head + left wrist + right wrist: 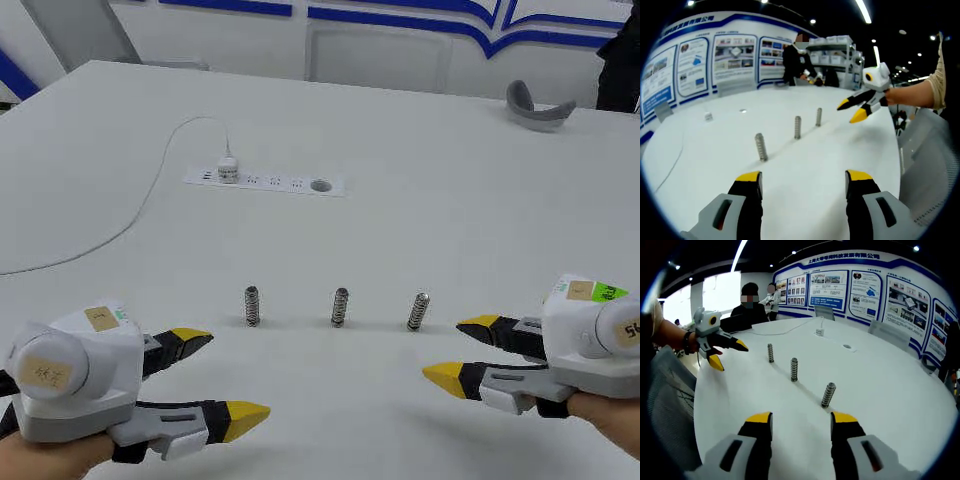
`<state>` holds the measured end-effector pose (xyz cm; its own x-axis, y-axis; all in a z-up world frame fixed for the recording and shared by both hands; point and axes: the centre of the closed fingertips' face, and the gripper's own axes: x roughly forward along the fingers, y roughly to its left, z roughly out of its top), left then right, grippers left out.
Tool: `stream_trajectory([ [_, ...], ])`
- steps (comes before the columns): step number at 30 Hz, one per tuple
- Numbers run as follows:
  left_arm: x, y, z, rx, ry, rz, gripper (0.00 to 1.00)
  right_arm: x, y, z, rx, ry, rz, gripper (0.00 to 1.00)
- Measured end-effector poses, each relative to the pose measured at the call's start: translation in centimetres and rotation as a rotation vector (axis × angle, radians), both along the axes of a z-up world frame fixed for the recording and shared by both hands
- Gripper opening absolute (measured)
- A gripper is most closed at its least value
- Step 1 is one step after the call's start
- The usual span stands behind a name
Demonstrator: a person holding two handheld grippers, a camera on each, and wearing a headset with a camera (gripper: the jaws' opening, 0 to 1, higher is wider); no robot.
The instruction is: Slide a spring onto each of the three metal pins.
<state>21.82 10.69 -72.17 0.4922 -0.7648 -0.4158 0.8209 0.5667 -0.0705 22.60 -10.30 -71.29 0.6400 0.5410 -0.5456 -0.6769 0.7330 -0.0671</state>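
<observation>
White table (400,140), midway across: three springs in a row, evenly spaced, well apart from one another. Left spring (252,306) and middle spring (340,307) upright; right spring (418,311) leaning slightly. Pins inside the coils too hidden to make out.

Left tongs (233,374) open, yellow-tipped jaws spread wide, nothing between them. Hover over the near left of the table, short of the left spring, pointing toward the row. Right tongs (445,349) likewise open and empty, at the near right, tips near the right spring but not touching it. In each gripper view: the row of springs running away ahead, the other tongs beyond it.

Farther back on the table: white power strip (265,182) lying flat, a white plug (228,168) in its left end and a round part near its right end. White cable (150,195) curving from the plug off toward the left edge. Grey curved band (538,108) at the far right.

Labels: tan stickers on the left tongs' body, writing too small to read. One tan and one green sticker on the right tongs' body; digits on its round end cut off by the frame. Posters (865,290) with blue headings on the wall in the gripper views, text too small to read. A person (747,310) seated at the table's far end in the right gripper view.
</observation>
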Motion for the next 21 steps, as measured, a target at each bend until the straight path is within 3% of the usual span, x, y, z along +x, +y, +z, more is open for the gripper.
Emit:
stream_trajectory([
  [21,-0.01,0.52,-0.03,0.0,0.002,0.017,0.69,-0.61,-0.51,0.32,0.038,-0.026,-0.031,0.58],
])
